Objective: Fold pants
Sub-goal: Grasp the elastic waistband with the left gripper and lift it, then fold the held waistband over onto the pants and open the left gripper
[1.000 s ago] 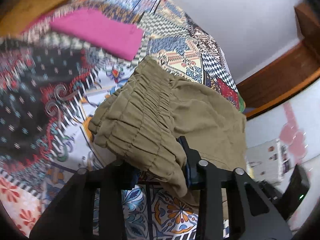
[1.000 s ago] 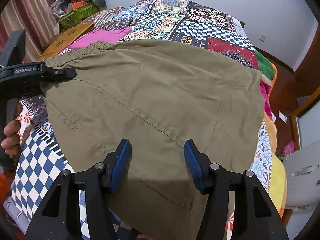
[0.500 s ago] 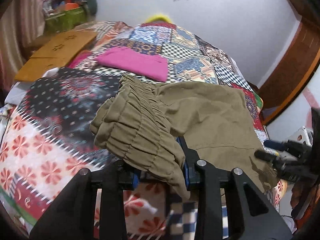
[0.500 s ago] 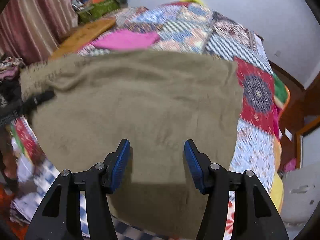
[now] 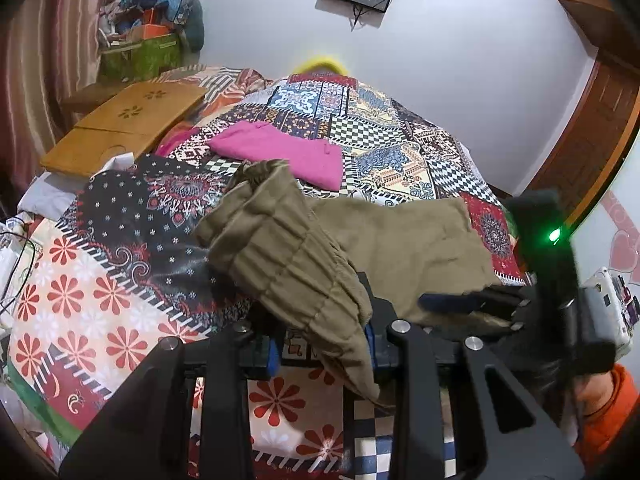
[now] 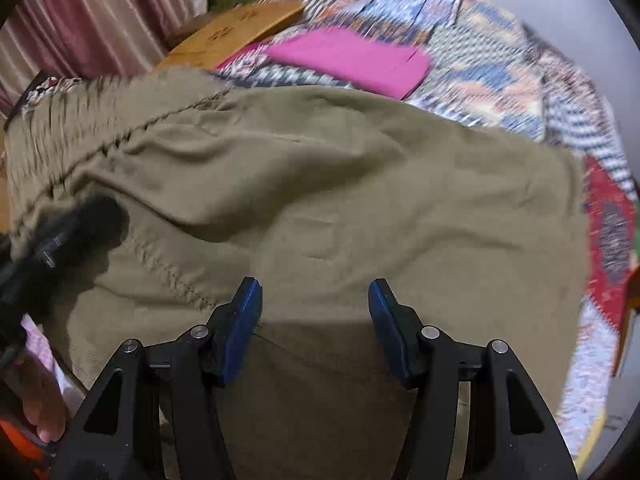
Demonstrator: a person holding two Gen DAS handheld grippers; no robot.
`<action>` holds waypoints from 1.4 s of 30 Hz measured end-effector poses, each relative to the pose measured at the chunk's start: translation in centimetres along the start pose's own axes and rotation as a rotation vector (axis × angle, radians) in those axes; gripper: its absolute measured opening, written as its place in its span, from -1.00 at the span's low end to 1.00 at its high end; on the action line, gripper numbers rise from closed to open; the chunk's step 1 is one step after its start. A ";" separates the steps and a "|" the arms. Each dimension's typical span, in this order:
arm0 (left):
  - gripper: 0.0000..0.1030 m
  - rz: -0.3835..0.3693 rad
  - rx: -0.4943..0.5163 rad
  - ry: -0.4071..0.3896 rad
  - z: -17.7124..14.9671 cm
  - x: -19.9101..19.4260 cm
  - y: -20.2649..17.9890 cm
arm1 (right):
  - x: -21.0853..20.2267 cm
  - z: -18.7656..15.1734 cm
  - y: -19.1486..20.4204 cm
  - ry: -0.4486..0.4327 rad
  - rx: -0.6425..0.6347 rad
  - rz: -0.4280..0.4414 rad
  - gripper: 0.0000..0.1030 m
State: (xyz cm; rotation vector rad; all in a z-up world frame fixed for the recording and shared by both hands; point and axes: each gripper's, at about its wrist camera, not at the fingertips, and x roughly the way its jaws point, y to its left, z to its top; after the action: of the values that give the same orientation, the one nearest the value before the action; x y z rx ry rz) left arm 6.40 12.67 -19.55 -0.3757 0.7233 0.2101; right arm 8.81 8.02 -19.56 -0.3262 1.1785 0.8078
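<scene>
Olive pants lie across the patchwork bed, legs spread flat to the right. My left gripper is shut on the bunched elastic waistband, which it holds lifted above the quilt. The right gripper shows at the pants' near right edge. In the right wrist view the pants fill the frame. There my right gripper points down over them, open, its blue pads wide apart with flat cloth behind the gap. The left gripper is a dark blur at the waistband on the left.
A folded pink garment lies on the quilt beyond the pants. A wooden board rests at the bed's far left, with a green box of clutter behind it. A hand in an orange sleeve holds the right gripper.
My left gripper drew back and rose with the waistband, so more of the bed shows. The right gripper swept across the pants, and the two grippers now stand closer together.
</scene>
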 end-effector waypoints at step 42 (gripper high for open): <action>-0.48 -0.122 0.410 -0.095 3.2 -2.2 -17.1 | -7.9 -10.4 -10.8 -0.072 0.192 -0.098 0.08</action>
State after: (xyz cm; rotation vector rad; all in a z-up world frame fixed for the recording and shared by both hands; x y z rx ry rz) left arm 12.12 -1.80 -11.43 -0.0181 0.6289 -0.0377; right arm 8.08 -8.85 -18.19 -0.1939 1.1535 0.6111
